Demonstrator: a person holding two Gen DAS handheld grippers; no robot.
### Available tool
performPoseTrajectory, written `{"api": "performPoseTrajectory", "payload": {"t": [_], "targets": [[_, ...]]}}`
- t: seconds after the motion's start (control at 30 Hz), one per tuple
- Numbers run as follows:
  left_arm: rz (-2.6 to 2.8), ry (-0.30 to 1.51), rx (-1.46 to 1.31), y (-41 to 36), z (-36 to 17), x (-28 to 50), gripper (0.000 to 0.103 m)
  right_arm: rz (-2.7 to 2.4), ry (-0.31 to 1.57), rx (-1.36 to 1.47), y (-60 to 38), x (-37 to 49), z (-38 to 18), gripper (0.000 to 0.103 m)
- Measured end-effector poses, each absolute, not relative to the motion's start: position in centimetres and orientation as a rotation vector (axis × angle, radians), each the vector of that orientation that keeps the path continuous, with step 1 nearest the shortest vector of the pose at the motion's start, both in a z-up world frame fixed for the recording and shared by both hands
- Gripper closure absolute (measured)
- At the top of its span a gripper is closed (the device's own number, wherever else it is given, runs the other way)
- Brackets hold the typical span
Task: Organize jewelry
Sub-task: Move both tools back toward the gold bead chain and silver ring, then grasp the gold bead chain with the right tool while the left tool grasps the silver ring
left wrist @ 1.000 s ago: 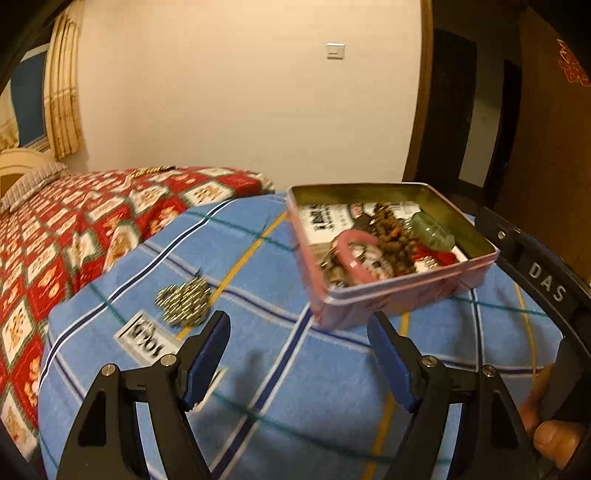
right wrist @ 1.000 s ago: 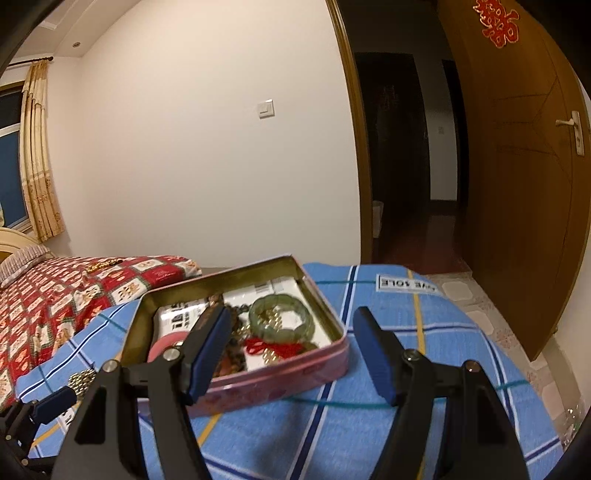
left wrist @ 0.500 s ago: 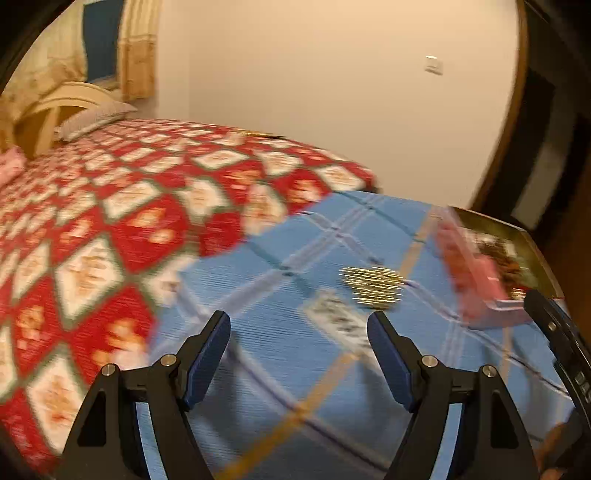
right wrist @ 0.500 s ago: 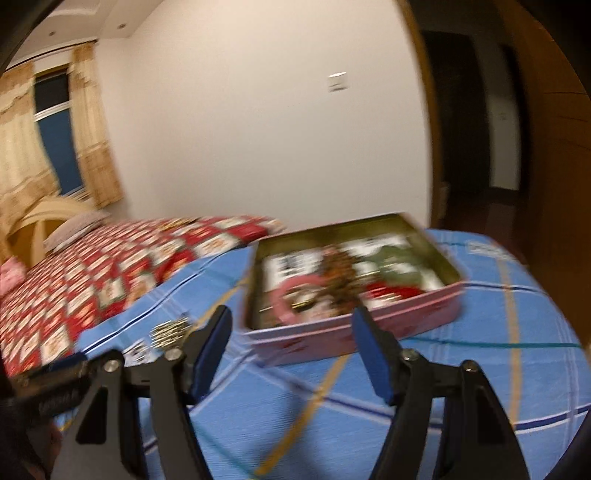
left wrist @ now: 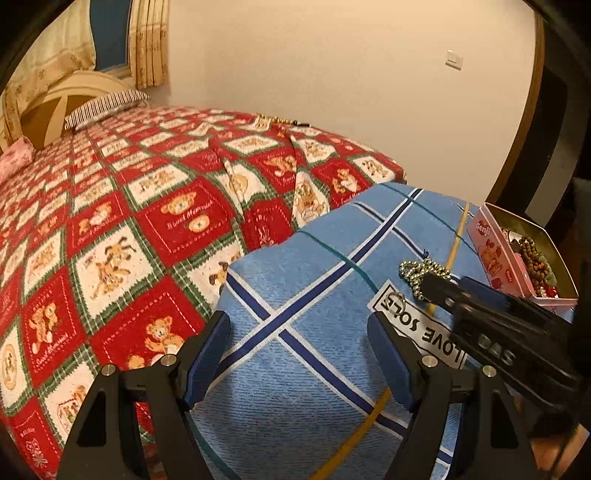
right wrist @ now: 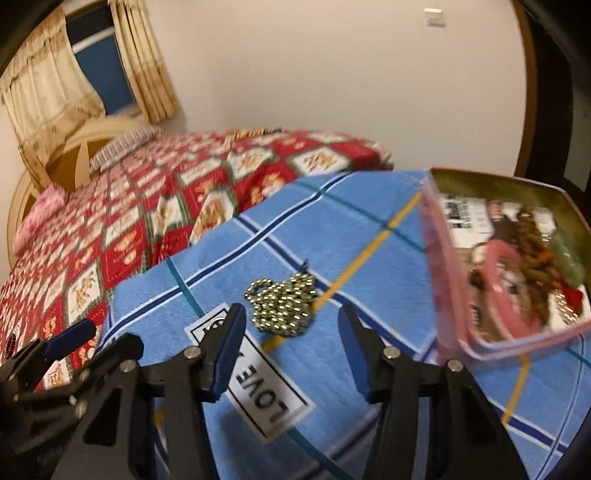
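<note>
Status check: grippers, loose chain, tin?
Left gripper and right gripper open, empty. Gold bead chain heaped on blue plaid cloth, ahead of right gripper. Pink jewelry tin open beside it. Nothing between.

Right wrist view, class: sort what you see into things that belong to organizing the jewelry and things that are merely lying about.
Belongs to the job:
- bead chain heaped on the blue towel
- pink tin with bracelets inside
- right gripper, open, facing the chain
- left gripper, open

Just lying about:
- red bear-print bedspread
- striped pillow
- curtains
- wall switch
</note>
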State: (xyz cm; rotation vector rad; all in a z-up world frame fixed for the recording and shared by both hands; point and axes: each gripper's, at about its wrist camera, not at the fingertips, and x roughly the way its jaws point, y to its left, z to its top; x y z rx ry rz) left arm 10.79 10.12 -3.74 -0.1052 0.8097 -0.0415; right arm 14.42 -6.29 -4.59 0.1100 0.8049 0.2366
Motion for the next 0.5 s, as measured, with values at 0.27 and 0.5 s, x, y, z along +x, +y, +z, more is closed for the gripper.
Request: {"api": "performPoseTrajectory", "payload": {"t": [0.27,0.5], "targets": [[-0.051,0.839,-0.123,10.2,-4.2,11.1,0.026,0.241,0.877,-0.008,-4.4,16.2,-5.5,0.069],[-0.079,0.84,-0.105,9.6,-4.1,11.0,0.026,0.246,0.872,0.032,-6.7,14.5,-5.4,0.084]]}}
